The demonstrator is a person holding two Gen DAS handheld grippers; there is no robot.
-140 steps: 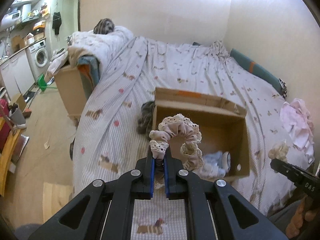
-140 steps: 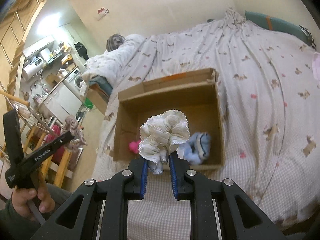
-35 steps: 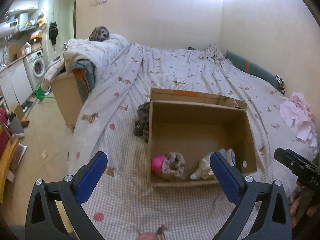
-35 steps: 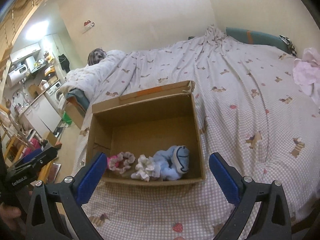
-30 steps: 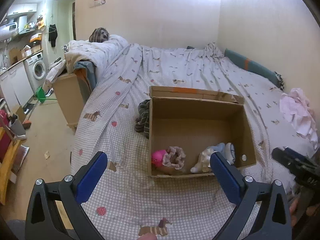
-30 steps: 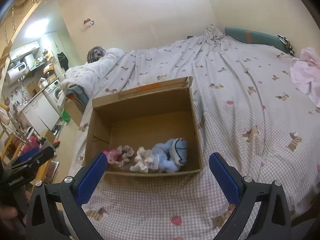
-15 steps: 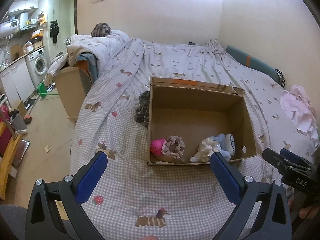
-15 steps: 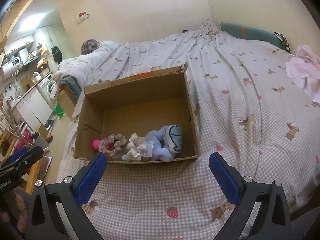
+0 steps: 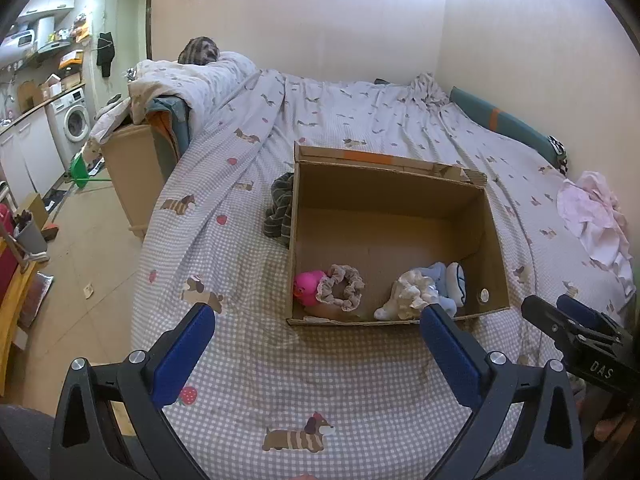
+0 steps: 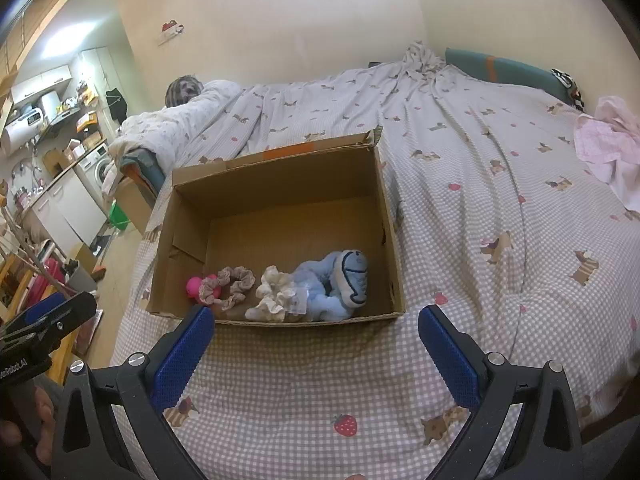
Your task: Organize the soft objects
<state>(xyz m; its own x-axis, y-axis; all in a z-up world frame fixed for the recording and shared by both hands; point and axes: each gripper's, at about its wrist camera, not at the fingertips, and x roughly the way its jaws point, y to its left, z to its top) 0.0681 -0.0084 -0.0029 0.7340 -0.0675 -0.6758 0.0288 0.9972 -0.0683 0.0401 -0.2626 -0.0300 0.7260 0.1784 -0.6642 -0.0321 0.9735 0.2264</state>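
Both scrunchies had left the jaws and lay in the cardboard box (image 9: 394, 200) at frame centre: mauve scrunchie (image 9: 345, 287) against the pink toy (image 9: 305, 287), cream scrunchie (image 9: 410, 294) touching the blue plush (image 9: 440, 280). Left gripper (image 9: 316, 338) and right gripper (image 10: 316, 336) were released, empty, low in frame.

I see an open cardboard box (image 9: 394, 196) on the bed, centre frame. Along its near wall lie a pink plush toy (image 9: 307, 286) touching a beige-pink scrunchie (image 9: 344, 286) at lower left, and a cream lace scrunchie (image 9: 408, 294) against a light-blue plush (image 10: 340, 280) at lower right.
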